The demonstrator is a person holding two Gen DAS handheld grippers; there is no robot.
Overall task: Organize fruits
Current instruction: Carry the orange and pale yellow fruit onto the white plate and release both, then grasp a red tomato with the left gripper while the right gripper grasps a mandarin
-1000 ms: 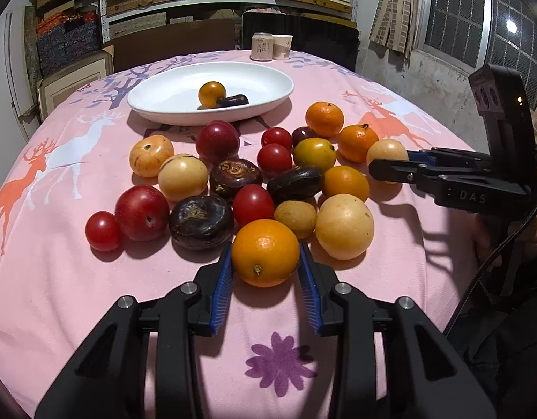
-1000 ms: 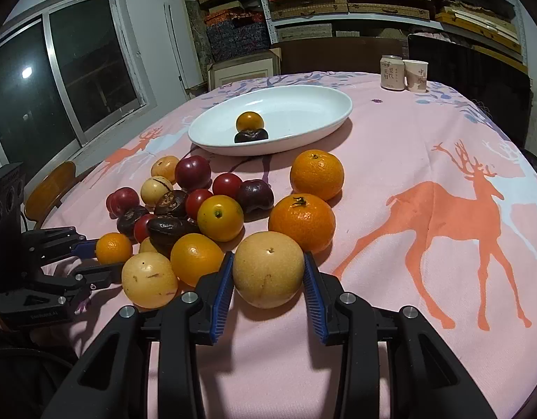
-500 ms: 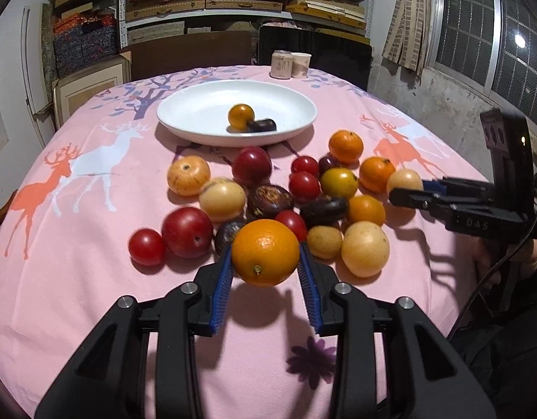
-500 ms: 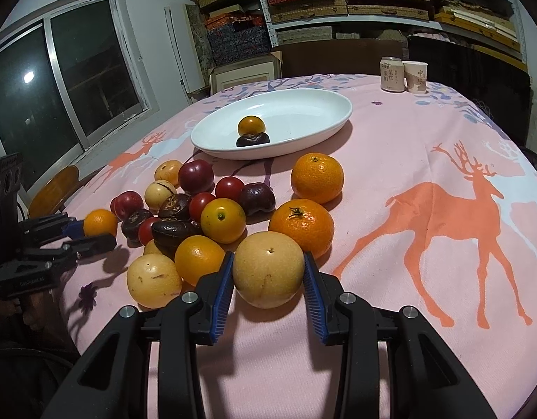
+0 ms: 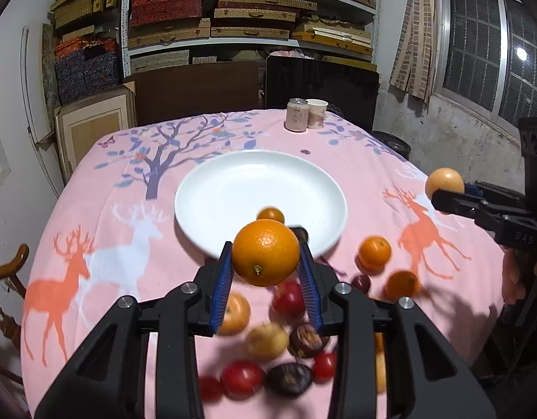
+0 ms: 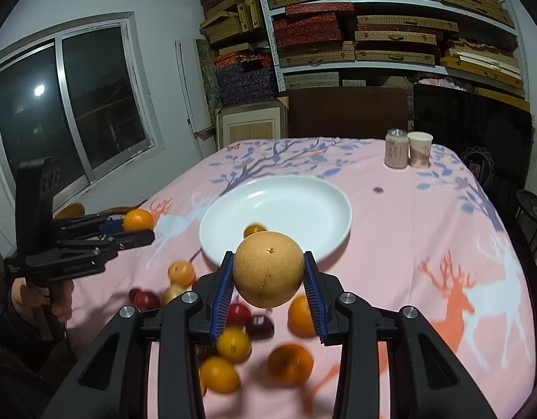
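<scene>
"DAS" on right claw [image 5: 446, 192] body; rest illegible.

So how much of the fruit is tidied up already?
Only a little. The white plate holds a small orange fruit and a dark one mostly hidden behind the gripper. Right now the left gripper carries an orange and the right gripper carries a yellow pear, both raised near the plate. A blurry pile of loose fruits waits on the tablecloth.
</scene>
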